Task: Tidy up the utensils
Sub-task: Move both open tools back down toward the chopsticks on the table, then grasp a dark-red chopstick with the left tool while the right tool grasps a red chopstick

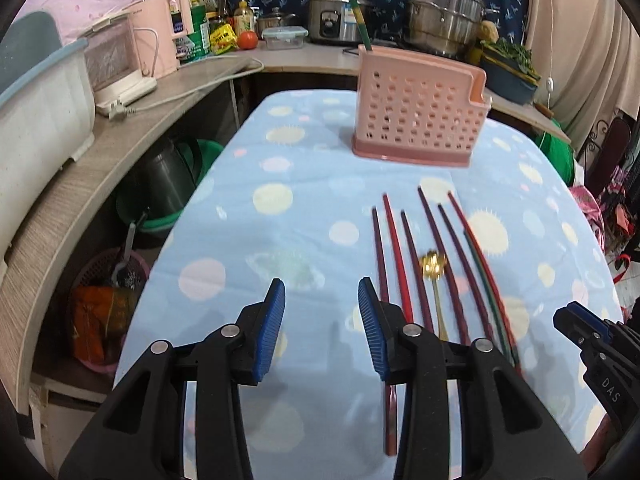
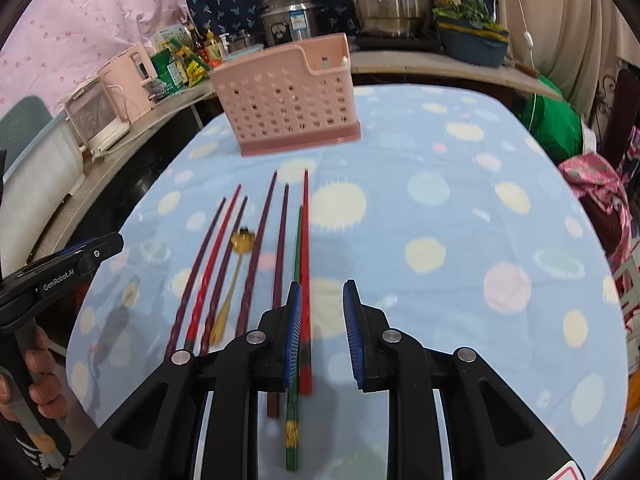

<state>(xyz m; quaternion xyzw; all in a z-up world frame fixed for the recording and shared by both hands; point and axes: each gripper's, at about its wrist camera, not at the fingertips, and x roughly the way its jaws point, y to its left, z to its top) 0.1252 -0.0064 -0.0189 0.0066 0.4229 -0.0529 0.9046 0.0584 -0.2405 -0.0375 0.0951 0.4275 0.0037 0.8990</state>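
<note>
- Chopsticks (image 1: 430, 264) lay in a fan on the cloth (image 1: 280, 220), tips toward the holder (image 1: 420, 116) at 12 o'clock, with a gold spoon (image 1: 433, 266) among them.
- In the left wrist view, the left gripper (image 1: 322, 308) hung with its jaws spread and nothing between them; its right pad sat over the leftmost chopstick at about 1 o'clock.
- One green chopstick (image 1: 360, 20) already stood in the holder.
- In the right wrist view, the right gripper (image 2: 322, 312) was parted a little and empty; the red chopstick (image 2: 306, 248) and a green one (image 2: 297, 248) ran just beside its left pad.
- Both frames were blurred, so contact with the cloth could not be told.
- Judged step: reaching down for a chopstick each.
- To do it well, each gripper should probably straddle a single stick, well apart from its neighbours, and close across its width near the thick end.
- The right pair lay almost touching, so taking two at once seemed the risk; the slim sticks might also roll on the soft cloth.
</note>
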